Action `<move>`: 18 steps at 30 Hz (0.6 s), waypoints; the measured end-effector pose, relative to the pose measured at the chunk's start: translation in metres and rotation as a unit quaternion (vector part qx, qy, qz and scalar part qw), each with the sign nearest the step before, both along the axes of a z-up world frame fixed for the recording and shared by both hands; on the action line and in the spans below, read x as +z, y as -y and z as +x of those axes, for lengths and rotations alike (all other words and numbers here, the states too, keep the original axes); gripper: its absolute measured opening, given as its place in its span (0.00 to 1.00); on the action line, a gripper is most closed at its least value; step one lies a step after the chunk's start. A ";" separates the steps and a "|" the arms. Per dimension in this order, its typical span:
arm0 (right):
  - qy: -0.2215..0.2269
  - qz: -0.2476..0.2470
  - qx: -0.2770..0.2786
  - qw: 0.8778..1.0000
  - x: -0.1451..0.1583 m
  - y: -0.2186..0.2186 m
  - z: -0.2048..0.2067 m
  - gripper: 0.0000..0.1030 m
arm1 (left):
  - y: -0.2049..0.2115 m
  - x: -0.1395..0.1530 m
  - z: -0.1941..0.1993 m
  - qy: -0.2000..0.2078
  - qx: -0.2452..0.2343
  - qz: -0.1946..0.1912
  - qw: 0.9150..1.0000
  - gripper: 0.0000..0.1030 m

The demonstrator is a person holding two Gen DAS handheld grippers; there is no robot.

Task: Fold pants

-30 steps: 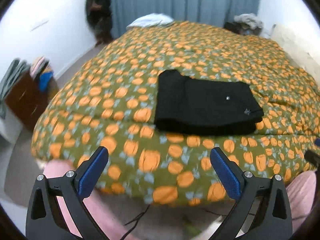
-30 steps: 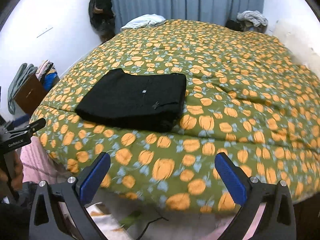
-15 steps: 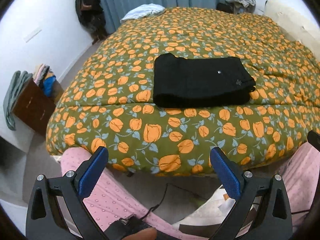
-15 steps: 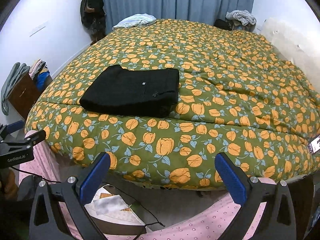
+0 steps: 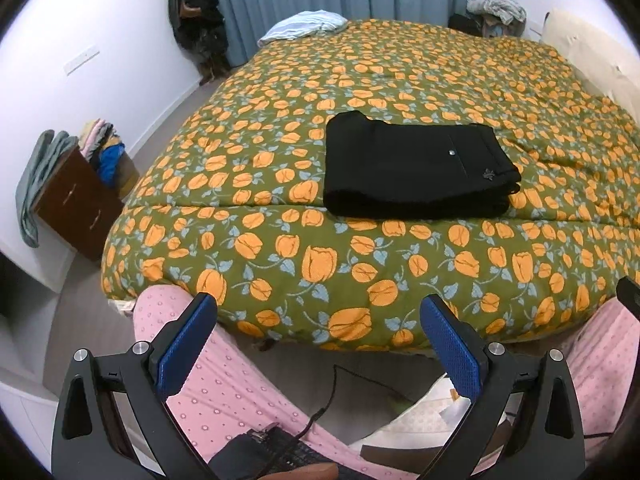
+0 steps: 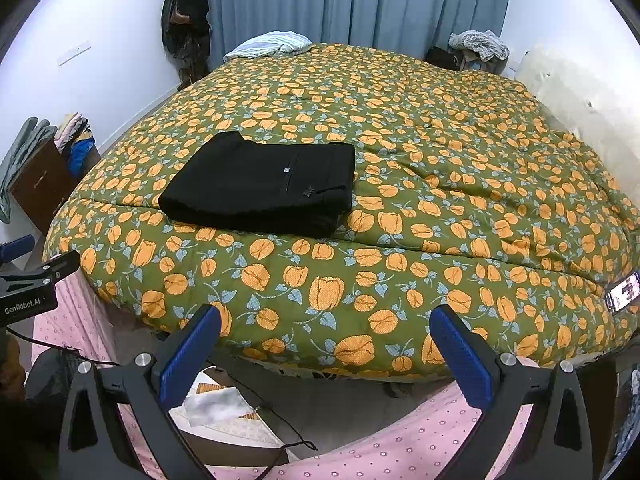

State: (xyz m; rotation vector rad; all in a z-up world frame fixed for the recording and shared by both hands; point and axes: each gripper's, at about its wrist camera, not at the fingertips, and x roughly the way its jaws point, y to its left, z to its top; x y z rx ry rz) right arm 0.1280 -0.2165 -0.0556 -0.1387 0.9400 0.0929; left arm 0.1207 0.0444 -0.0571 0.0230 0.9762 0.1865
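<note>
One pair of black pants (image 5: 416, 168), folded into a flat rectangle, lies on the flowered bedspread (image 5: 304, 76) near its near edge. Left gripper (image 5: 318, 336) and right gripper (image 6: 326, 344) both gape wide, empty, well short of the bed. Nothing between them and the pants. "GenRobot.AI" reads on the left gripper's body at the right view's edge. A phone (image 6: 622, 298) rests far right; a brown cabinet (image 5: 76, 204) stands left.

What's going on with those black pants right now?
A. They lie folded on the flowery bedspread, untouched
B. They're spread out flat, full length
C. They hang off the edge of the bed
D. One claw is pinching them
A. The black pants sit as a neat folded rectangle on the bedspread, while the left claw and right claw are both open, short of the bed.
</note>
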 end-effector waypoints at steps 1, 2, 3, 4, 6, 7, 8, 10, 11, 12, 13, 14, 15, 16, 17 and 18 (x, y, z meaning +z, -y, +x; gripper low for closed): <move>0.000 0.000 0.001 1.000 0.000 0.000 -0.001 1.00 | 0.000 0.000 0.000 0.001 -0.001 0.000 1.000 0.99; 0.000 0.000 0.001 1.000 0.000 0.000 -0.001 1.00 | 0.000 0.000 0.000 0.001 -0.001 0.001 1.000 0.99; 0.000 0.000 0.000 1.000 0.000 0.000 -0.001 1.00 | 0.000 0.000 0.000 0.001 0.000 0.000 1.000 0.99; 0.000 -0.001 0.001 1.000 0.000 0.000 -0.001 1.00 | 0.000 0.000 0.000 0.001 -0.001 0.001 1.000 0.98; 0.002 -0.001 0.001 1.000 0.000 0.000 -0.002 1.00 | 0.001 0.000 0.000 0.001 -0.001 0.003 1.000 0.98; 0.003 -0.001 0.001 1.000 0.000 -0.001 -0.002 1.00 | 0.001 0.000 0.000 0.002 -0.002 0.002 1.000 0.98; 0.003 -0.001 0.001 1.000 0.000 -0.001 -0.002 1.00 | 0.003 0.000 -0.001 0.002 -0.002 0.002 1.000 0.98; 0.003 -0.001 0.002 1.000 0.000 -0.001 -0.002 1.00 | 0.005 0.001 -0.002 0.003 -0.003 0.002 1.000 0.99; 0.003 -0.001 0.002 1.000 0.000 0.000 -0.003 1.00 | 0.006 0.002 -0.003 0.003 -0.004 0.003 1.000 0.99; 0.003 -0.001 0.001 1.000 0.000 0.000 -0.002 1.00 | 0.007 0.002 -0.003 0.005 -0.005 0.003 1.000 0.98; 0.003 -0.001 0.001 1.000 0.000 0.000 -0.002 1.00 | 0.008 0.003 -0.003 0.005 -0.005 0.003 1.000 0.98; 0.003 -0.001 0.001 1.000 0.000 0.000 -0.002 1.00 | 0.008 0.004 -0.003 0.006 -0.006 0.002 1.000 0.98; 0.003 -0.001 0.001 1.000 0.000 0.000 -0.002 1.00 | 0.010 0.004 -0.004 0.007 -0.007 0.002 1.000 0.98; 0.003 0.000 0.000 1.000 0.000 0.000 -0.003 1.00 | 0.010 0.005 -0.004 0.007 -0.007 0.002 1.000 0.98; 0.004 -0.001 0.000 1.000 0.000 0.000 -0.003 1.00 | 0.011 0.005 -0.004 0.006 -0.008 0.002 1.000 0.99; 0.004 -0.001 0.000 1.000 0.000 0.000 -0.003 1.00 | 0.011 0.005 -0.003 0.006 -0.009 0.001 1.000 0.98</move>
